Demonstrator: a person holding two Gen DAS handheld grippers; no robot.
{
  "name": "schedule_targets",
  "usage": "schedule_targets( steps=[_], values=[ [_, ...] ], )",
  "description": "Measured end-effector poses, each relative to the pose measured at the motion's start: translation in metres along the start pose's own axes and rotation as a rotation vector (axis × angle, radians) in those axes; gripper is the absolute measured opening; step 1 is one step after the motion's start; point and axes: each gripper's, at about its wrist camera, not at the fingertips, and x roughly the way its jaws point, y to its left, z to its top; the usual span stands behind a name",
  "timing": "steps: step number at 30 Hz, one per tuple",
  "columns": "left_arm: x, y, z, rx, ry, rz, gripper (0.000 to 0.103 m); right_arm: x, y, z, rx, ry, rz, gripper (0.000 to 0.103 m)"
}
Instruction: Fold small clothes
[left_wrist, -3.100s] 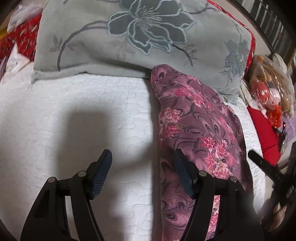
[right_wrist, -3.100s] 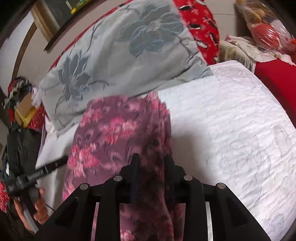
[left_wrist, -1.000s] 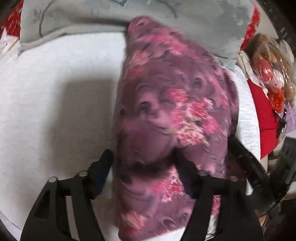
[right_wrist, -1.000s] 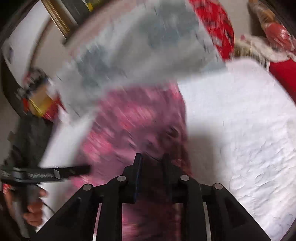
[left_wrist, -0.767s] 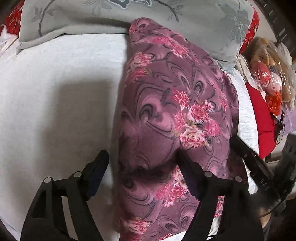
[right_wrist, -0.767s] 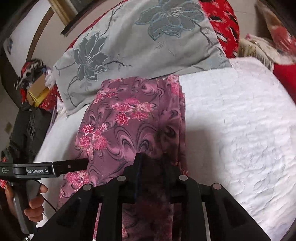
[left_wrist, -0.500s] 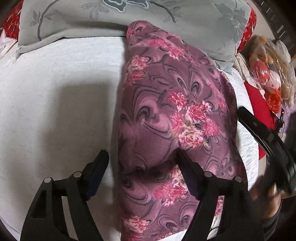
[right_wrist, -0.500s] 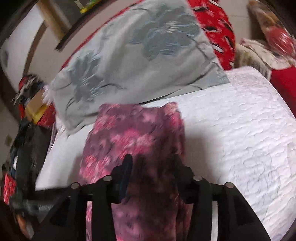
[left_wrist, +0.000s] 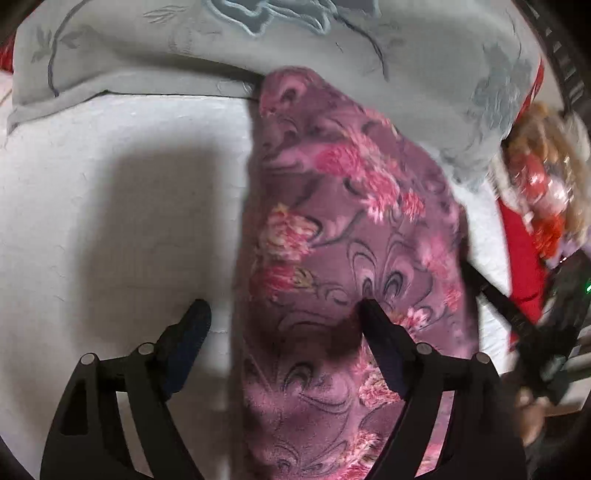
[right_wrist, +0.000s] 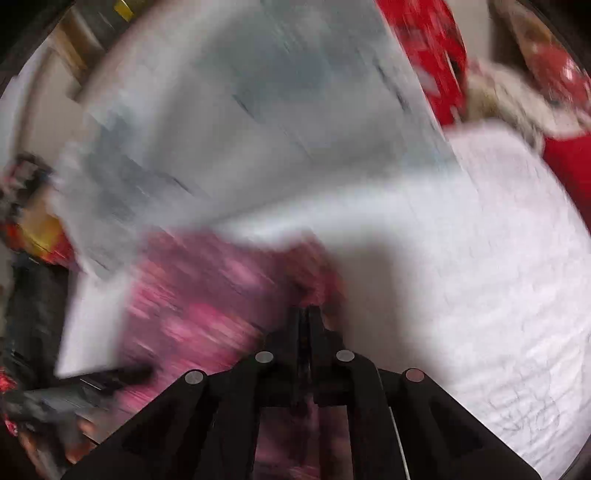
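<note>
Two grippers are on my screens: the right gripper (right_wrist: 306, 314) is clenched on the purple floral garment's (left_wrist: 343, 258) near edge, apparently for a fold, while the left gripper (left_wrist: 284, 314) hangs released over it. Garment lies lengthwise on the white bed (left_wrist: 110, 221); beyond, a grey pillow (left_wrist: 221, 48) crowds its far end.

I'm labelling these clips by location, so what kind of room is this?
Most likely a bedroom, on a bed: a white quilted bedspread under the purple floral garment, a large grey flowered pillow at its far end, and what look like bagged soft toys beside it.
</note>
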Motion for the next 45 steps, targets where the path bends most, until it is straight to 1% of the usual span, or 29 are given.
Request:
schedule_targets(
  steps=[1, 3, 4, 5, 6, 7, 8, 9, 11, 12, 13, 14, 15, 17, 18, 19, 20, 21, 23, 25, 26, 28, 30, 32, 33, 34, 39, 45],
  values=[
    [-0.005, 0.001, 0.001, 0.004, -0.005, -0.014, 0.084, -0.006, -0.004, -0.001, 0.011, -0.030, 0.029, 0.012],
    [-0.019, 0.010, -0.002, 0.001, -0.041, -0.041, 0.084, -0.024, -0.015, -0.004, 0.056, -0.087, 0.077, 0.018],
    [-0.025, 0.018, -0.004, -0.016, -0.052, -0.058, 0.084, -0.033, -0.023, -0.007, 0.085, -0.103, 0.119, 0.023],
    [-0.027, 0.025, -0.007, -0.035, -0.053, -0.083, 0.083, -0.038, -0.029, -0.011, 0.103, -0.104, 0.157, 0.039],
    [-0.027, 0.034, -0.010, -0.063, -0.039, -0.129, 0.083, -0.041, -0.035, -0.015, 0.120, -0.098, 0.201, 0.058],
    [-0.024, 0.040, -0.014, -0.081, -0.020, -0.164, 0.083, -0.043, -0.040, -0.020, 0.132, -0.078, 0.250, 0.065],
    [-0.020, 0.043, -0.017, -0.096, 0.002, -0.194, 0.083, -0.040, -0.041, -0.025, 0.132, -0.056, 0.271, 0.068],
    [-0.015, 0.044, -0.021, -0.107, 0.020, -0.220, 0.083, -0.035, -0.040, -0.032, 0.114, -0.021, 0.270, 0.068],
    [-0.014, 0.036, -0.028, -0.071, -0.005, -0.198, 0.085, -0.023, -0.033, -0.042, 0.071, 0.032, 0.261, 0.069],
    [-0.015, 0.031, -0.030, -0.047, -0.004, -0.190, 0.085, -0.019, -0.027, -0.047, 0.042, 0.038, 0.259, 0.070],
    [-0.013, 0.023, -0.032, -0.027, 0.015, -0.199, 0.084, -0.021, -0.022, -0.048, 0.026, 0.015, 0.267, 0.070],
    [-0.011, 0.015, -0.034, -0.019, 0.037, -0.215, 0.084, -0.020, -0.018, -0.048, 0.023, 0.017, 0.299, 0.070],
    [-0.005, 0.006, -0.036, -0.009, 0.068, -0.236, 0.084, -0.015, -0.014, -0.047, 0.040, 0.039, 0.331, 0.070],
    [-0.002, -0.002, -0.036, 0.004, 0.060, -0.194, 0.084, -0.012, -0.010, -0.047, 0.055, 0.038, 0.321, 0.069],
    [-0.003, -0.004, -0.037, 0.004, 0.047, -0.177, 0.084, -0.011, -0.009, -0.046, 0.058, 0.037, 0.308, 0.061],
    [-0.003, -0.006, -0.038, -0.011, 0.031, -0.164, 0.075, -0.013, -0.011, -0.047, 0.059, 0.035, 0.296, 0.054],
    [-0.004, -0.006, -0.037, -0.026, 0.020, -0.148, 0.060, -0.015, -0.011, -0.047, 0.054, 0.033, 0.273, 0.034],
    [-0.006, -0.005, -0.037, -0.029, 0.012, -0.129, 0.054, -0.016, -0.011, -0.048, 0.045, 0.028, 0.235, 0.027],
    [-0.012, -0.002, -0.039, -0.021, 0.000, -0.119, 0.035, -0.025, -0.007, -0.050, 0.009, -0.001, 0.199, 0.022],
    [-0.022, -0.007, -0.043, 0.020, -0.035, -0.083, 0.029, -0.032, 0.006, -0.050, -0.054, -0.032, 0.137, 0.020],
    [-0.027, -0.012, -0.045, 0.043, -0.052, -0.058, 0.028, -0.037, 0.014, -0.051, -0.079, -0.048, 0.110, 0.020],
    [-0.036, -0.025, -0.052, 0.091, -0.086, 0.011, 0.027, -0.046, 0.022, -0.053, -0.105, -0.079, 0.090, 0.019],
    [-0.046, -0.028, -0.061, 0.119, -0.109, 0.056, 0.027, -0.058, 0.032, -0.055, -0.129, -0.101, 0.081, 0.018],
    [-0.054, -0.028, -0.068, 0.124, -0.128, 0.080, 0.027, -0.065, 0.040, -0.060, -0.152, -0.108, 0.078, 0.018],
    [-0.059, -0.027, -0.071, 0.128, -0.136, 0.086, 0.027, -0.069, 0.043, -0.063, -0.163, -0.110, 0.077, 0.018],
    [-0.063, -0.029, -0.075, 0.128, -0.120, 0.069, 0.026, -0.073, 0.047, -0.067, -0.174, -0.112, 0.075, 0.018],
    [-0.083, -0.031, -0.091, 0.143, -0.152, 0.113, 0.027, -0.091, 0.059, -0.089, -0.166, -0.112, 0.120, 0.018],
    [-0.110, -0.008, -0.113, 0.113, -0.169, 0.130, 0.027, -0.104, 0.087, -0.117, -0.165, -0.097, 0.177, 0.018]
  ],
)
